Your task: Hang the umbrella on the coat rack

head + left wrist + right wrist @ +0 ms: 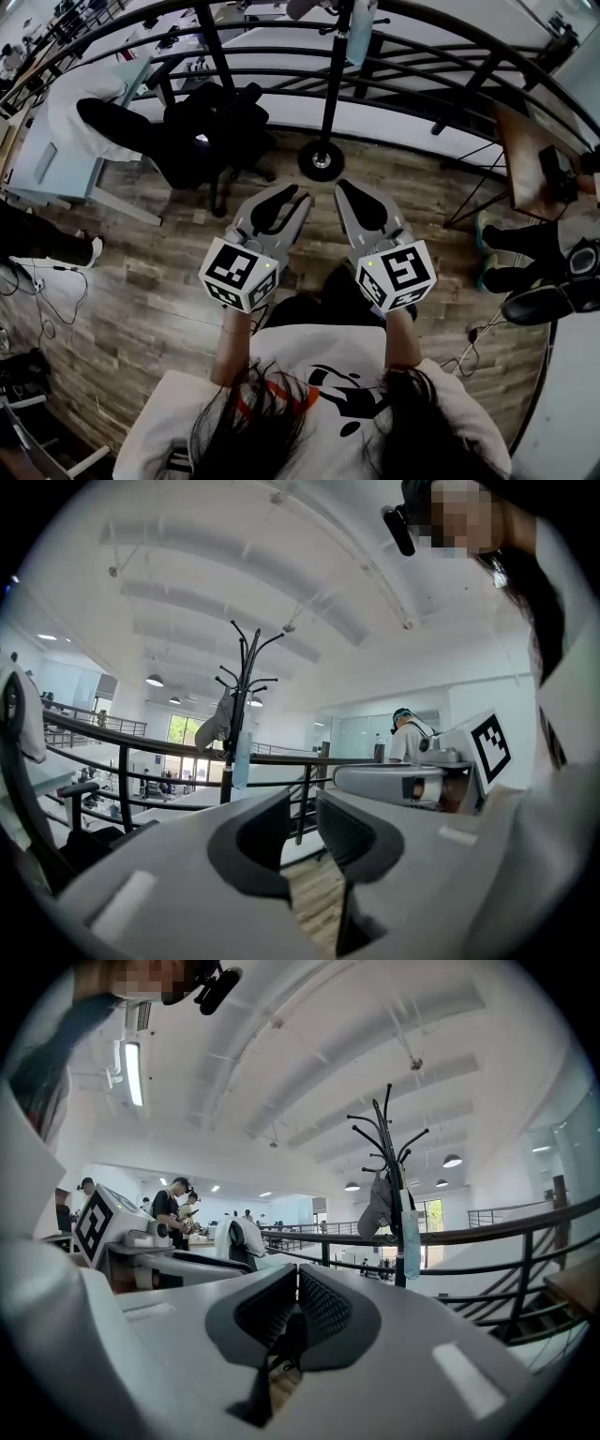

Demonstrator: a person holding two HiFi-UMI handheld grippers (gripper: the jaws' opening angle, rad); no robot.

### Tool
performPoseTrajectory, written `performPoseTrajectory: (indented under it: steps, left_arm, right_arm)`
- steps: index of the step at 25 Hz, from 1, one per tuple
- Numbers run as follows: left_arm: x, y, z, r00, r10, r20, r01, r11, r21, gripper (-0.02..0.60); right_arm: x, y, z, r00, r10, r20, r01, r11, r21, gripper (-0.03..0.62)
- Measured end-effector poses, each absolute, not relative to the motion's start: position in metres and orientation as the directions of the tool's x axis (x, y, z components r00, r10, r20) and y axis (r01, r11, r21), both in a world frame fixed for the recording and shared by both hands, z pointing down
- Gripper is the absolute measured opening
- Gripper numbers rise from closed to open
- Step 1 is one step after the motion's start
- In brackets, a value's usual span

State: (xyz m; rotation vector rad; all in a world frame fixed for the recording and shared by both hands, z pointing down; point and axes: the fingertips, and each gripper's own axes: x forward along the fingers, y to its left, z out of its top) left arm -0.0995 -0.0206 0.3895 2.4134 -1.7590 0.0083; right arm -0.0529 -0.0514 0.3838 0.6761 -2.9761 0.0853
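Note:
The black coat rack stands straight ahead by the railing, its round base on the wood floor. A pale blue folded umbrella hangs from the coat rack beside a grey cap; both show in the right gripper view too, the umbrella under the cap. My left gripper points at the rack from a short way back, jaws a little apart with nothing between them. My right gripper is beside it, pads pressed together and empty.
A curved black railing runs behind the rack. A black office chair piled with dark things stands at the left, a white garment past it. A wooden table and someone's shoes are at the right.

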Motion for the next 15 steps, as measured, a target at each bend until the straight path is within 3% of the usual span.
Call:
performPoseTrajectory:
  steps: [15]
  left_arm:
    - [-0.037, 0.022, 0.421, 0.417, -0.902, 0.113, -0.902, -0.395, 0.174, 0.081]
  right_arm:
    - [0.005, 0.004, 0.423, -0.872, -0.457, 0.173, -0.473, 0.879, -0.062, 0.008]
